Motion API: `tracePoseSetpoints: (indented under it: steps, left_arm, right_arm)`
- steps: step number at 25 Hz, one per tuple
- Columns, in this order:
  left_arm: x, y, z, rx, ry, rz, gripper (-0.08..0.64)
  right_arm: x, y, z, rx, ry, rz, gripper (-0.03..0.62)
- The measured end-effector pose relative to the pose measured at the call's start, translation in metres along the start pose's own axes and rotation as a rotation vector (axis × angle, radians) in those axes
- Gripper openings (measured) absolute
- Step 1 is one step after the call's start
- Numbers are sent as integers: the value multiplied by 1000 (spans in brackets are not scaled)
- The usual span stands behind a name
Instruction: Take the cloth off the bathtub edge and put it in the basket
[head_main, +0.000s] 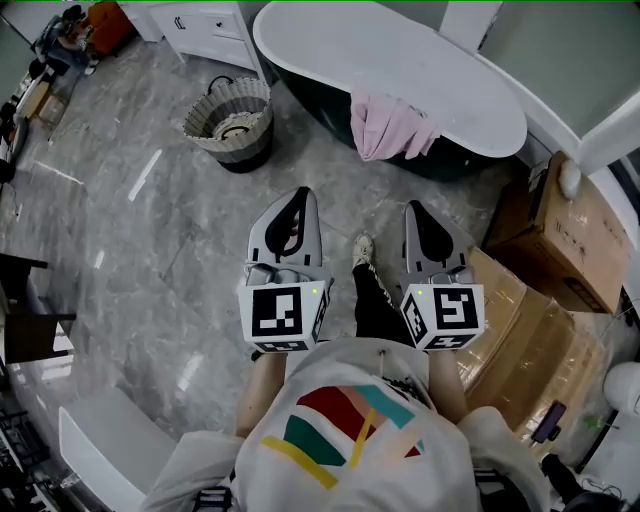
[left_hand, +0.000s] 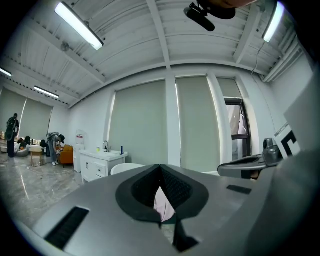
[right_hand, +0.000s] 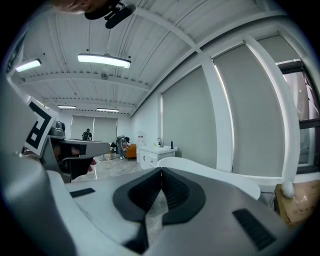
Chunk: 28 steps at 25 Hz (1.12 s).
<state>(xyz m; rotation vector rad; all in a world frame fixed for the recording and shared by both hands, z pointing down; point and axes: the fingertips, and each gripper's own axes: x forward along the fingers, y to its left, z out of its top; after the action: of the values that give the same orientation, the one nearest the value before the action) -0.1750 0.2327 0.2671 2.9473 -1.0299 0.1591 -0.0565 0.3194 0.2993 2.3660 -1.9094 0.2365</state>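
- The cloth is pink and soft-looking, bunched into loose folds.
- It hangs over the near edge of the bathtub. Its top lies on the white rim and the rest droops down the tub's dark outer side.
- It hangs unevenly, with the left part reaching lower than the right.
- The basket is round and woven, pale with a darker foot. It stands on the grey marble floor to the left of the tub, well apart from the cloth.
- The left gripper is held out level over the floor, pointing toward the tub and short of it. Its jaws are pressed together with nothing between them. In the left gripper view a strip of the pink cloth shows far off, past the dark pads.
- The right gripper is held beside it, pointing the same way. Its jaws are also closed and empty, and only floor shows past its pads.
- Cardboard boxes are stacked to the right of the person, near the end of the tub.
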Motion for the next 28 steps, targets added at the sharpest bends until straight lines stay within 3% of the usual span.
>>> tracePoseSetpoints:
  steps: [5, 14, 19, 28]
  left_arm:
    - [92, 15, 29, 20, 0, 12, 18]
    - [250, 46, 61, -43, 33, 55, 18]
    - [305, 33, 71, -9, 27, 10, 18]
    - [357, 13, 83, -12, 23, -110, 18]
  right_arm:
    - [85, -45, 27, 6, 38, 31, 12]
    - [206, -145, 64, 44, 77, 20, 12]
    - [236, -187, 66, 57, 74, -16, 12]
    - [240, -226, 79, 109, 36, -151, 12]
